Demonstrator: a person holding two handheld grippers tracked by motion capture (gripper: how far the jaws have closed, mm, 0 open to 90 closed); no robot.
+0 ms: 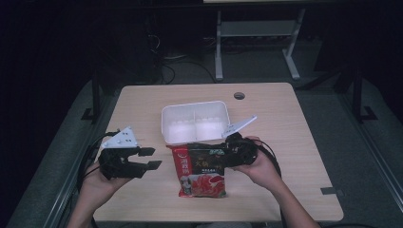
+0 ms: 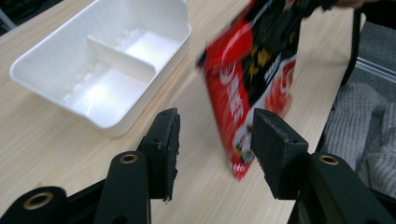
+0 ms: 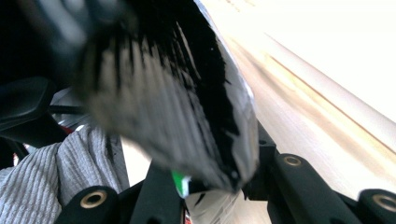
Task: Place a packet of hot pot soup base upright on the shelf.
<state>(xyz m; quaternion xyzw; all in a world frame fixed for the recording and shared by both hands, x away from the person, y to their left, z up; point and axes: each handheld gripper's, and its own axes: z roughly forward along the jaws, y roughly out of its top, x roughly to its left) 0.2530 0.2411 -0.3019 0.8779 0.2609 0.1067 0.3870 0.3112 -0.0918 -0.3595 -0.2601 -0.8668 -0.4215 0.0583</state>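
Observation:
A red and black food packet hangs tilted over the table's front middle, its lower end near the wood. My right gripper is shut on the packet's top edge, and in the right gripper view the crinkled packet top sits clamped between my jaws. At the left of the table my left gripper stands open, a short way left of the packet. In the left gripper view nothing lies between the black pads, and the packet hangs just beyond them.
A white tray with two compartments stands behind the packet, mid-table; its near wall lies ahead-left of the left jaws. The wooden table has a round hole at its far right. A grey knit sleeve shows beside the right jaws.

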